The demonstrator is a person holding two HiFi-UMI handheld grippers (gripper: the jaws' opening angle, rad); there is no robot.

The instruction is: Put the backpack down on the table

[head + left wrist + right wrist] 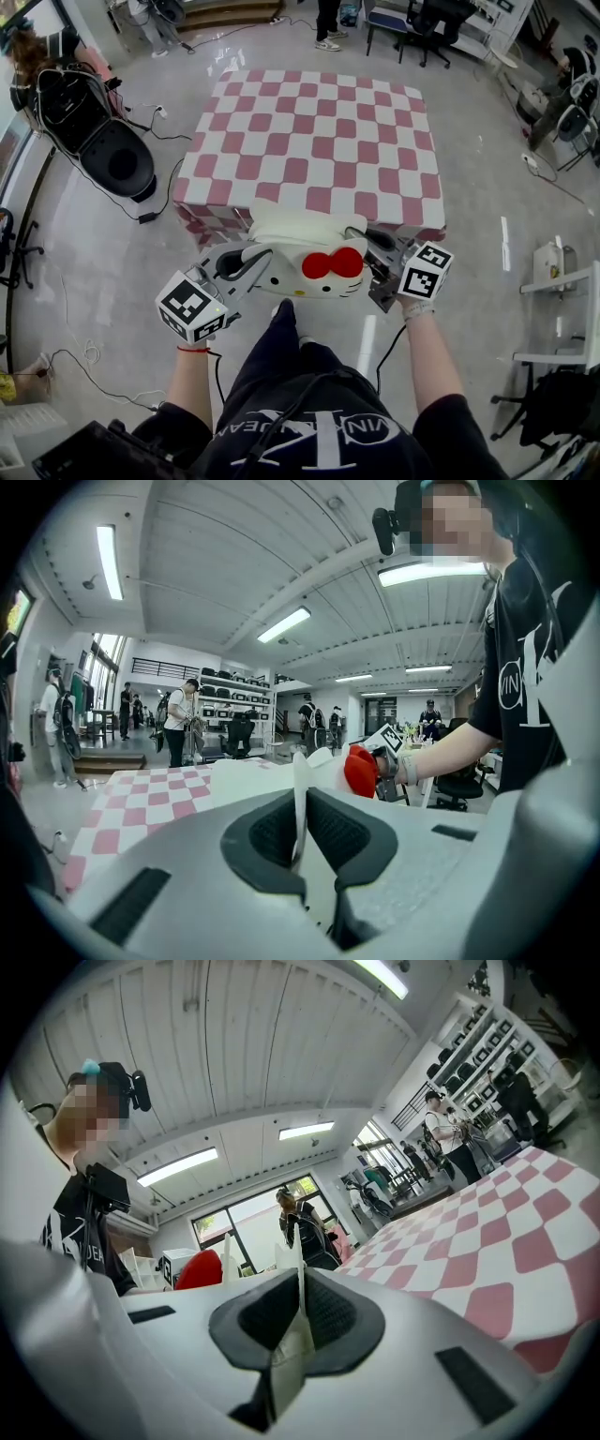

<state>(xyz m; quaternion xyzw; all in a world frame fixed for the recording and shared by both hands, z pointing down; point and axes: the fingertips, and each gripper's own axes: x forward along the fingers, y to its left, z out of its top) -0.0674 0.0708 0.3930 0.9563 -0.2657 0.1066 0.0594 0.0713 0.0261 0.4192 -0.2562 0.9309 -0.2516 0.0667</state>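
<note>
A white backpack (305,242) with a red bow (334,264) hangs at the near edge of the table (309,141), which wears a pink-and-white checked cloth. My left gripper (246,263) is shut on a thin white strap of the backpack (300,785) at its left side. My right gripper (375,247) is shut on another white strap (302,1290) at its right side. The left gripper view shows the bow (360,771) and the table (141,799) beyond the jaws. Whether the backpack's bottom touches the tabletop is hidden.
A black round seat on a frame (111,150) stands left of the table, with cables (150,217) trailing on the floor. Office chairs (427,23) and people stand beyond the far edge. A white rack (562,277) is at the right.
</note>
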